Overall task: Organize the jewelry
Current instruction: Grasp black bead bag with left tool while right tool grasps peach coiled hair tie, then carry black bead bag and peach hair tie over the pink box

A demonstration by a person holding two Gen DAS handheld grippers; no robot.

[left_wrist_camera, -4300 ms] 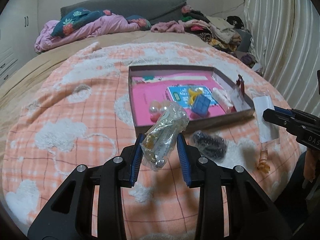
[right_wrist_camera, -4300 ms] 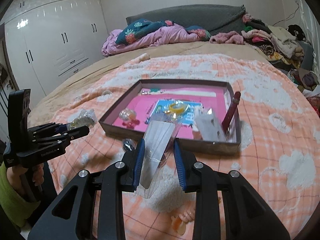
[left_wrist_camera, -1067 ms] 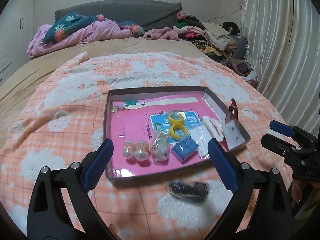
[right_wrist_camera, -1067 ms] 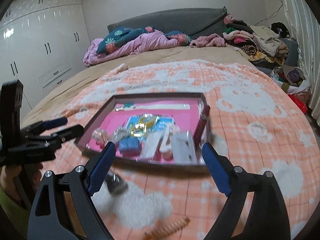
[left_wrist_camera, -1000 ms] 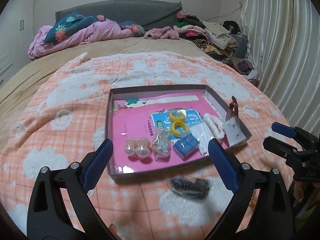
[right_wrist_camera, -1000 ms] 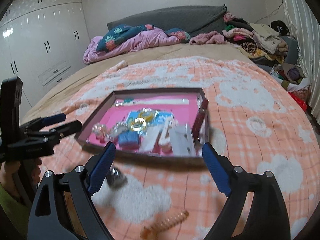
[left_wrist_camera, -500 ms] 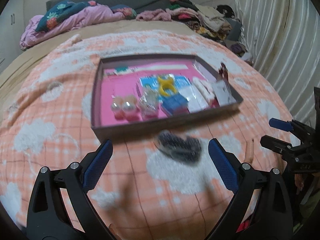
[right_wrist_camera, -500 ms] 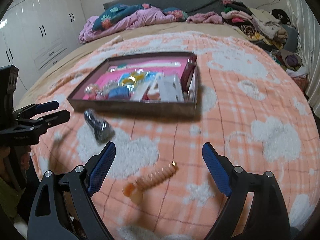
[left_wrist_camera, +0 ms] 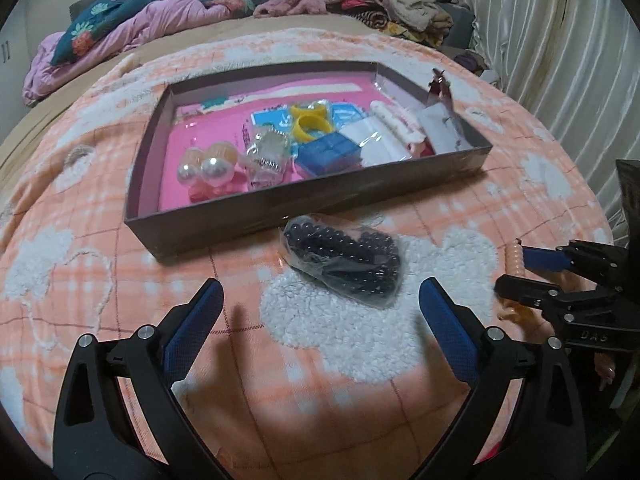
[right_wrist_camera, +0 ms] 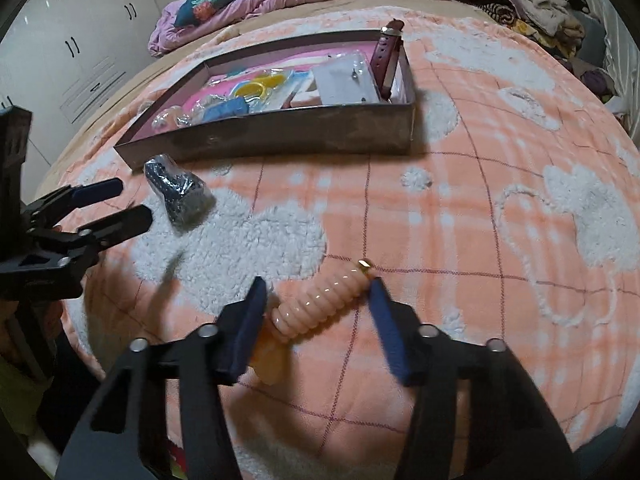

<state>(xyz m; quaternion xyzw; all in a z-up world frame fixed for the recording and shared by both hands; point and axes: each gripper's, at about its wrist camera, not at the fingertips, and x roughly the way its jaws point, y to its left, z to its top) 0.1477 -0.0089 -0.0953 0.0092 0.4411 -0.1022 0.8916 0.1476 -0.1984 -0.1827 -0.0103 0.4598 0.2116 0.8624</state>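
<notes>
Both grippers have dropped lower toward the blanket (right_wrist_camera: 500,168) than half a second ago. Right gripper (right_wrist_camera: 316,300), jaws spread, brackets the peach ribbed hair clip (right_wrist_camera: 320,300) at lower centre; left gripper (left_wrist_camera: 320,304), jaws wide, faces the bagged black bead bracelet (left_wrist_camera: 344,264) at centre. Beyond, the jewelry box (left_wrist_camera: 304,204) holds pearls (left_wrist_camera: 204,168).

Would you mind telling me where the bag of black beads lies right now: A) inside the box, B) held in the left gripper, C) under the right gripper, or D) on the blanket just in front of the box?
D: the bag of black beads lies on the blanket outside the box's near wall, ahead of the open left gripper.
</notes>
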